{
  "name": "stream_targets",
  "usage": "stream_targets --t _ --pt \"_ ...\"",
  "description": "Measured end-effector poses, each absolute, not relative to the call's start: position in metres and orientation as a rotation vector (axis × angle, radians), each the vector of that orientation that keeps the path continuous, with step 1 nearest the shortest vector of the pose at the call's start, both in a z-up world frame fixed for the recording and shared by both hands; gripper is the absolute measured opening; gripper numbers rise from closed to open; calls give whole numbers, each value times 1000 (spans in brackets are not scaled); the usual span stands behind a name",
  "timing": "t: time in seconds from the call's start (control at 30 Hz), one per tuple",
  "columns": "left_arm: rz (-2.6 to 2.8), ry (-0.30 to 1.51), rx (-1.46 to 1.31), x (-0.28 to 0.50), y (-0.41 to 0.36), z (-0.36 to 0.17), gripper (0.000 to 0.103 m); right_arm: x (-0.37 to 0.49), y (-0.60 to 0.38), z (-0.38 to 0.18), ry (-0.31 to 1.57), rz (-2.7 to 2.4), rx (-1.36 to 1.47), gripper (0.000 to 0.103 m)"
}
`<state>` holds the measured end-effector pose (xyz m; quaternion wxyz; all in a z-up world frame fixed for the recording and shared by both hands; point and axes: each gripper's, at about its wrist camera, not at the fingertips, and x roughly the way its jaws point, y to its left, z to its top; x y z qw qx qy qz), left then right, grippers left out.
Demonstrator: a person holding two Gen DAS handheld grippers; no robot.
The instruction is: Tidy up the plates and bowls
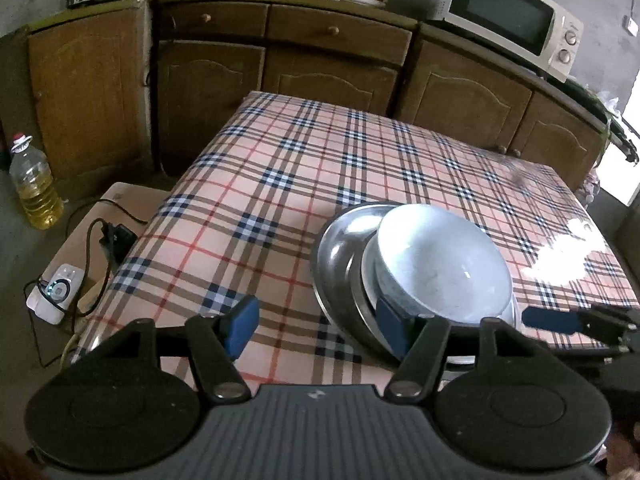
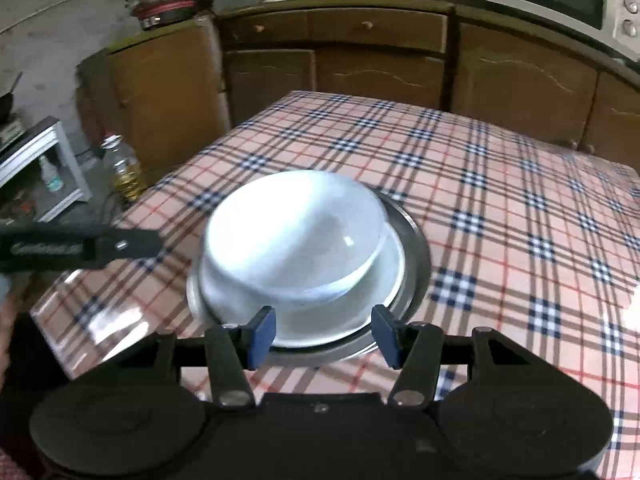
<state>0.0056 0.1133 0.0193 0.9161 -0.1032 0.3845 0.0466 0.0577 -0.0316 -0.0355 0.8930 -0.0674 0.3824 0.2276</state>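
The left wrist camera looks forward and down across the checked surface (image 1: 280, 184) from its near edge, toward the cabinets (image 1: 332, 68), with the stacked dishes (image 1: 440, 264) close at lower right. The right wrist camera faces the same way, closer, with those dishes (image 2: 296, 240) centred. Both share the surface, cabinets and microwave (image 1: 516, 20).

Left hand-held gripper (image 1: 316, 330) fingers spread wide, right hand-held gripper (image 2: 323, 334) fingers spread, both tilted downward

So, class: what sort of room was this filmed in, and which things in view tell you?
Most likely a home kitchen or dining corner. A microwave sits on wooden cabinets, a cooking-oil bottle stands on the floor, and a stacked bowl and metal plate rest on a plaid-covered table.
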Motion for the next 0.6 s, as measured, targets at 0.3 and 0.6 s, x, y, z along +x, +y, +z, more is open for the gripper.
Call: stream_targets --t 0.3,0.6 --pt "71 804 -218 3 109 18 69 40 -41 -20 760 523 -94 66" --pt "27 802 -209 -9 85 26 80 16 -65 -20 772 476 -52 71"
